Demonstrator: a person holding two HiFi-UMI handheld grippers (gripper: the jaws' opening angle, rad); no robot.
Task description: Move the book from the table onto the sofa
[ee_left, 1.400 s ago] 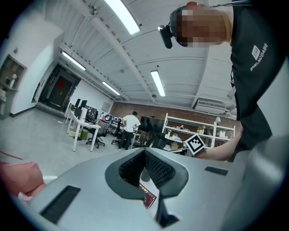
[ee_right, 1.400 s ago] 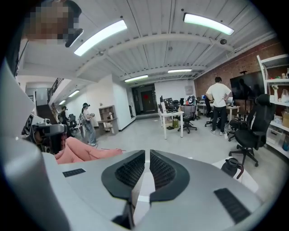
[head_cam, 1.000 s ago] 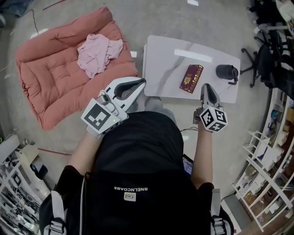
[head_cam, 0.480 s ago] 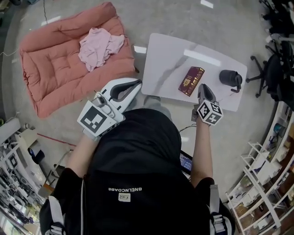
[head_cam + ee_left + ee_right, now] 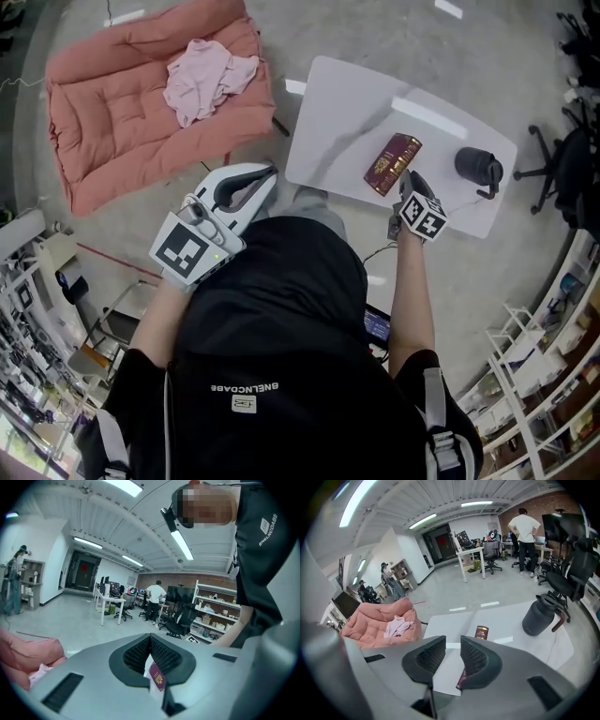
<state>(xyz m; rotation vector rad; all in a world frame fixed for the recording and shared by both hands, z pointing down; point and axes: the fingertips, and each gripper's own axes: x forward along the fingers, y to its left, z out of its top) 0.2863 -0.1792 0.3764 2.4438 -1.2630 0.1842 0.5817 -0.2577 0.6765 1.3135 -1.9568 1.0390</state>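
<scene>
The black shirt [image 5: 281,309] reads "BNELNCOABE" (across the back).

In your right gripper view the book [image 5: 481,632] shows only its far end and a sliver of spine. Its middle lies behind the right-hand pad [image 5: 480,660] of your right tongs [image 5: 452,644], whose jaws have just been opening with nothing gripped between them. The cover print is too small to read. In your left gripper view the book is a sliver below your closed left tongs [image 5: 150,641], and the sofa [image 5: 23,656] is cut off at the left edge. In the head view your body [image 5: 272,309] hides the counter's [image 5: 347,122] near edge.
</scene>
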